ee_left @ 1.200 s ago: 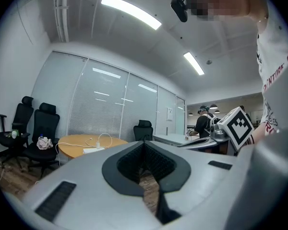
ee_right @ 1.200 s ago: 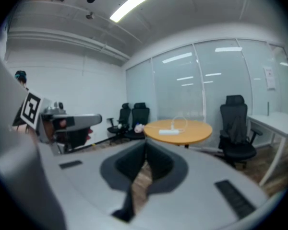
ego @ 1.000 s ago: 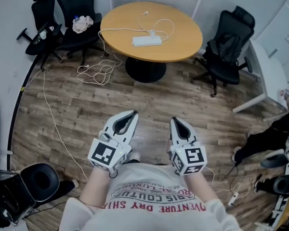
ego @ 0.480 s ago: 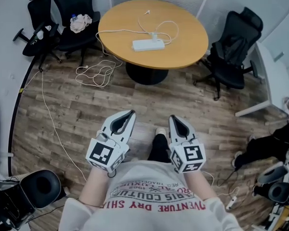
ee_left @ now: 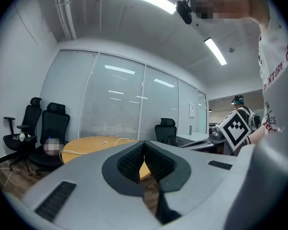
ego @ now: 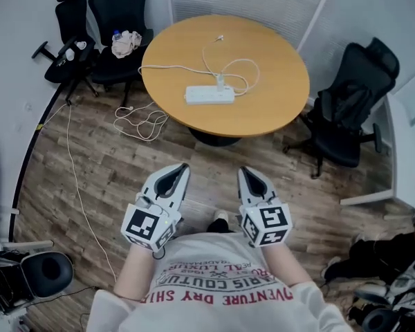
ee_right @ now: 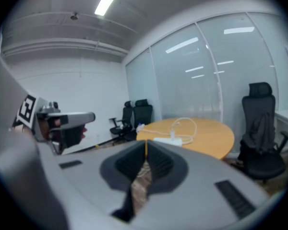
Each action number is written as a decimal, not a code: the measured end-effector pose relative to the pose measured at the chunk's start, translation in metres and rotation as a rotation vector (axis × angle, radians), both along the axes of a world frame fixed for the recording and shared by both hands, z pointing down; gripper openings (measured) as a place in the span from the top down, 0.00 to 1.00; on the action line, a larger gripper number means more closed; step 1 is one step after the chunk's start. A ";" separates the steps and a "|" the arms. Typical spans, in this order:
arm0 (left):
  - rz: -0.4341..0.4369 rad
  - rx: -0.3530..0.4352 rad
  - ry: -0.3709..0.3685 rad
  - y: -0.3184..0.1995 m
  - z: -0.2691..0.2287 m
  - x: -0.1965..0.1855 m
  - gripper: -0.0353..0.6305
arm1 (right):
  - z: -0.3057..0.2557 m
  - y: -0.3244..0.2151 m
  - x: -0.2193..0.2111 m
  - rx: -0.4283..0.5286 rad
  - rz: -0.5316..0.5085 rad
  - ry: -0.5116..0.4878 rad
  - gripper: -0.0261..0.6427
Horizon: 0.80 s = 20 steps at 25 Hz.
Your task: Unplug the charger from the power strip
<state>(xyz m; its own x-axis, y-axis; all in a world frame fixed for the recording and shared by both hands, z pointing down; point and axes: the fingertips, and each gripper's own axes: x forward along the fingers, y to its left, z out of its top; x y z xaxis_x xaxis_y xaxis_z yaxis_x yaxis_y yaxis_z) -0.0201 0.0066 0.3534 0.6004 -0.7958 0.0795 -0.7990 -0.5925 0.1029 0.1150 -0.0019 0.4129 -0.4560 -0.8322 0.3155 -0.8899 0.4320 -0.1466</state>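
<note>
Inspector A: Count, as seen from your head view: one round table [ego: 270, 109], one power strip [ego: 209, 95], one charger [ego: 220, 83], three black chairs. Two chairs [ego: 117, 12] stand together at the table's far left, the third chair [ego: 349, 106] at its right. One loose white cable [ego: 142, 122] lies coiled on the floor by the table's left side

Inspector B: Noted. The task item: your charger is a small white block, standing upright in the power strip near its right end, plugged in. Its thin white lead [ego: 241, 64] loops across the tabletop behind it. The power strip is a long white bar, flat near the table's middle

Inspector A: Your tools: two. Your left gripper [ego: 180, 169] has its jaws pressed together with nothing between them. Your right gripper [ego: 245, 172] is the same, jaws closed on nothing

Inspector B: Both grippers are held side by side over the wooden floor, close to your chest, pointing toward the table and well apart from the charger
</note>
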 end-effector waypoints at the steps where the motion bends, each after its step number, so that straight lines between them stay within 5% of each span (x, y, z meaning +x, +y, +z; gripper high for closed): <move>1: -0.015 0.006 -0.004 -0.010 0.000 0.007 0.90 | -0.001 -0.013 0.008 0.003 -0.013 0.000 0.92; 10: -0.088 -0.026 0.002 -0.082 0.015 0.055 0.90 | 0.010 -0.097 0.060 -0.020 -0.074 0.003 0.92; 20: -0.071 -0.047 -0.032 -0.174 0.035 0.050 0.90 | 0.032 -0.174 0.053 -0.060 -0.071 0.033 0.92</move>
<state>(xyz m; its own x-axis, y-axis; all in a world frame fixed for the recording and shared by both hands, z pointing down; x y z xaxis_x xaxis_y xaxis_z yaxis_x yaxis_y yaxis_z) 0.0300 -0.1671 0.3880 0.5396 -0.8309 0.1362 -0.8418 -0.5297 0.1036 0.1679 -0.1756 0.4450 -0.5016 -0.7773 0.3798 -0.8621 0.4854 -0.1451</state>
